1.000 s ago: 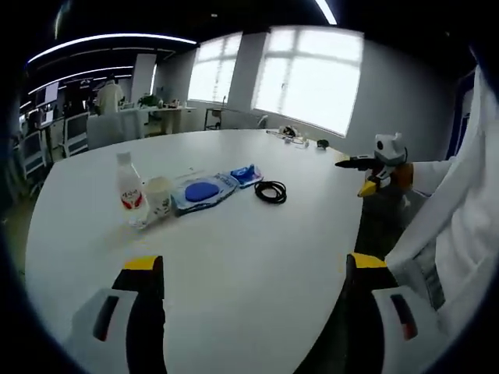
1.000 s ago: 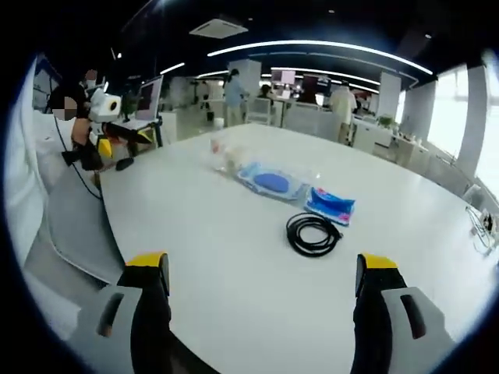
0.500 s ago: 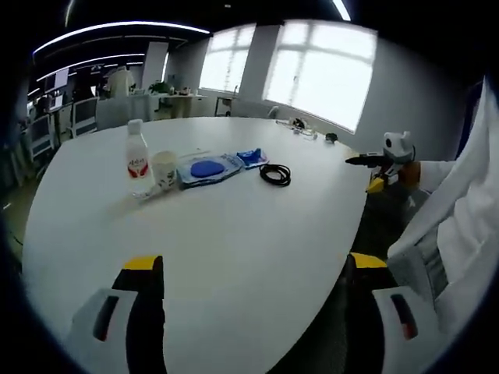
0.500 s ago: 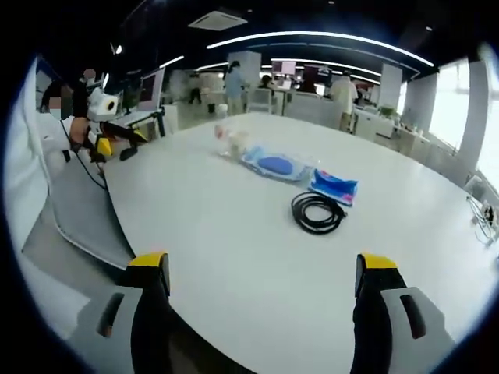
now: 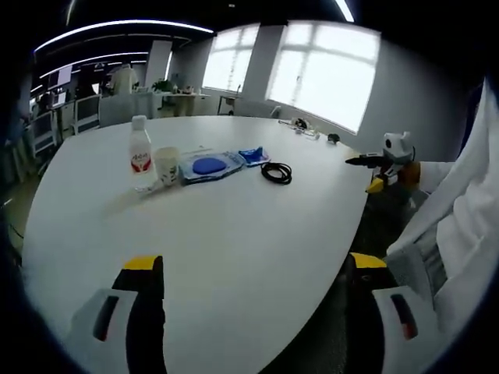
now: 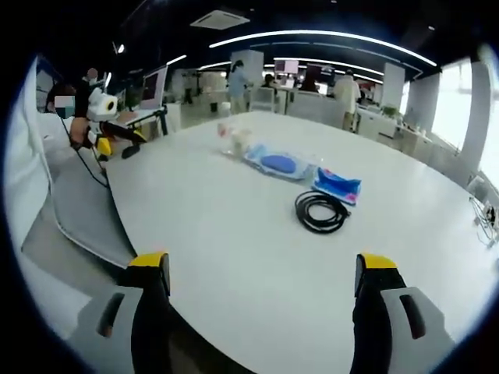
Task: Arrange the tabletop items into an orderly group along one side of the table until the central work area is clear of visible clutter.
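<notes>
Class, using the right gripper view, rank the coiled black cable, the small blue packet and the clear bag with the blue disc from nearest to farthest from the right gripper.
1. Coiled black cable, nearest, ahead and slightly right of the right gripper.
2. Small blue packet, just beyond the cable.
3. Clear bag with the blue disc, farthest, up and to the left.

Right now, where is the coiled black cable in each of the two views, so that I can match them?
Left gripper view: the coiled black cable lies upper centre on the white table.
Right gripper view: the cable lies right of centre.
Shared landmark: the small blue packet close beside it.
</notes>
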`<state>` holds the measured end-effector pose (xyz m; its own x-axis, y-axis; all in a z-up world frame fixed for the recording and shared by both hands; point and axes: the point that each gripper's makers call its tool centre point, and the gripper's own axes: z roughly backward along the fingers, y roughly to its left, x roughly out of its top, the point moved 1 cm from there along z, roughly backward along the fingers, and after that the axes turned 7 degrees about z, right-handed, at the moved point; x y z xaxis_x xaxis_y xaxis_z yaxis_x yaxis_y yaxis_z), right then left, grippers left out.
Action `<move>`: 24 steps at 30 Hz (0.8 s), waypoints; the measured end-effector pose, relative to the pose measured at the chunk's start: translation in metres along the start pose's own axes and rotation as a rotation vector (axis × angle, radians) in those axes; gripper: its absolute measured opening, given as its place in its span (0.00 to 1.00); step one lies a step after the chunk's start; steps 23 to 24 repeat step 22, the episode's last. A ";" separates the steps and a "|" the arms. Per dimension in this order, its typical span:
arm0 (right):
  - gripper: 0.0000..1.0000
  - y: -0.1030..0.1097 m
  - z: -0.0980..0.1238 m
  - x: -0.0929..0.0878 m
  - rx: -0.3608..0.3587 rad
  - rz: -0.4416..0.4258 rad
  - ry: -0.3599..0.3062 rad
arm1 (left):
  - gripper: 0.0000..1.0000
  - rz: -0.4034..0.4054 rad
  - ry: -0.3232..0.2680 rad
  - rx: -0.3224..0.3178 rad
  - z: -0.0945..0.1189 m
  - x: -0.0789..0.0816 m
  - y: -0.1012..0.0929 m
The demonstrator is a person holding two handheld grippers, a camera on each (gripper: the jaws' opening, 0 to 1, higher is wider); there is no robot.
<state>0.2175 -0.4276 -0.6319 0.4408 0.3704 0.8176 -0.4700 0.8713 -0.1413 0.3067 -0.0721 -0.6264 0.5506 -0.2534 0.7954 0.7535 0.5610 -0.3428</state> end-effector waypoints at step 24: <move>0.98 0.000 0.001 0.001 -0.001 0.003 -0.005 | 1.00 0.000 0.008 -0.003 0.000 -0.003 0.000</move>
